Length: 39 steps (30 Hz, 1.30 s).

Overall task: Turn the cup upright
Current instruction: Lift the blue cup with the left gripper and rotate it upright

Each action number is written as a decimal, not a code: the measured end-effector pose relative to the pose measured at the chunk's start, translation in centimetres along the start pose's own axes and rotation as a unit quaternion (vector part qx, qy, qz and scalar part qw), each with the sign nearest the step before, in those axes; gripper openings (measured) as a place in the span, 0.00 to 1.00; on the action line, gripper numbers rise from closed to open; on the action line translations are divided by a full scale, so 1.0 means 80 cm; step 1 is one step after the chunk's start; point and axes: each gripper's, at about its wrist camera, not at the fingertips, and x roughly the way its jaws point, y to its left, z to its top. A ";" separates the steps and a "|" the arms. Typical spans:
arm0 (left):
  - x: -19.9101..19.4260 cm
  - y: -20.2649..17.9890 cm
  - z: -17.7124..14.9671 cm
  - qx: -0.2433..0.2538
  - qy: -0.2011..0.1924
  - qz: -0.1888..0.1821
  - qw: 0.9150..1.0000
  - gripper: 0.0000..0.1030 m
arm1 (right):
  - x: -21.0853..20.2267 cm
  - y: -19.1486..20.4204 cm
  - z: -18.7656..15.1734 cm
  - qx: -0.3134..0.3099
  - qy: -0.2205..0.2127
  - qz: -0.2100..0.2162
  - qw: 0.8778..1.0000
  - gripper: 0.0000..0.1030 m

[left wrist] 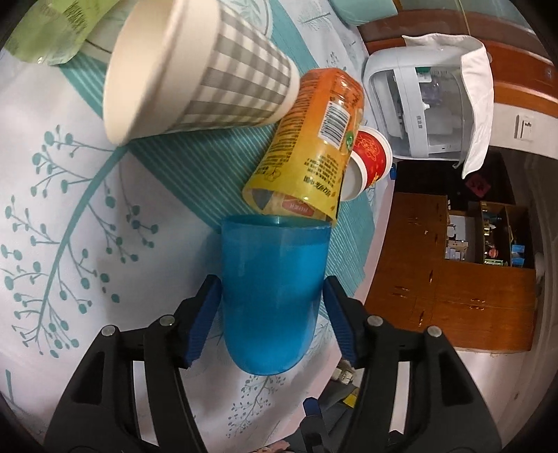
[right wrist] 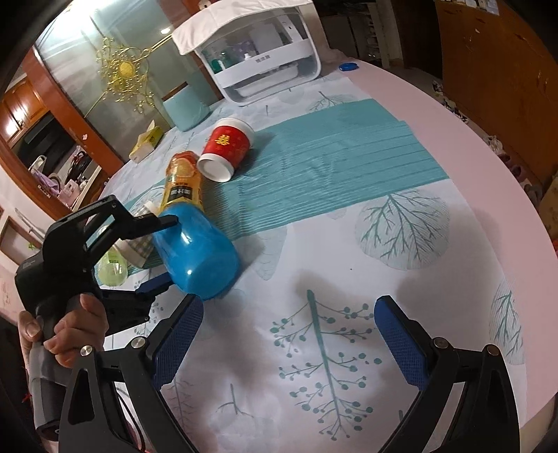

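- Your left gripper (left wrist: 272, 306) has the blue cup (left wrist: 273, 292) clamped between its pads, the cup lying on its side on the tablecloth (left wrist: 52, 216).
- At 12 o'clock of the cup's mouth lies an orange bottle (left wrist: 314, 146), touching.
- A checked paper cup (left wrist: 195, 66) lies at 11, a red cup (left wrist: 369, 160) at 1.
- Your right gripper (right wrist: 289, 334) is wide open, holding nothing.

The green bottle (left wrist: 45, 31) runs off the top-left frame edge, blurred. The orange bottle (left wrist: 314, 139) hides half the red paper cup (left wrist: 373, 156). In the right wrist view, the left gripper (right wrist: 164, 254) covers most of the checked cup (right wrist: 139, 244).
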 end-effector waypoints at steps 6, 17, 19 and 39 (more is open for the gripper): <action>0.014 -0.015 0.003 0.021 -0.001 0.004 1.000 0.55 | 0.010 -0.008 -0.003 0.029 0.013 0.018 0.999 0.97; -0.044 -0.009 0.004 0.084 0.063 0.034 0.994 0.54 | -0.018 0.024 -0.036 0.037 -0.007 0.027 0.999 0.97; -0.064 0.000 0.003 0.089 0.070 0.042 0.993 0.53 | -0.026 0.038 -0.046 0.039 -0.009 0.034 0.999 0.97; -0.316 0.116 -0.051 0.169 0.125 0.111 0.971 0.51 | -0.082 0.227 -0.150 -0.035 -0.012 0.120 0.992 0.97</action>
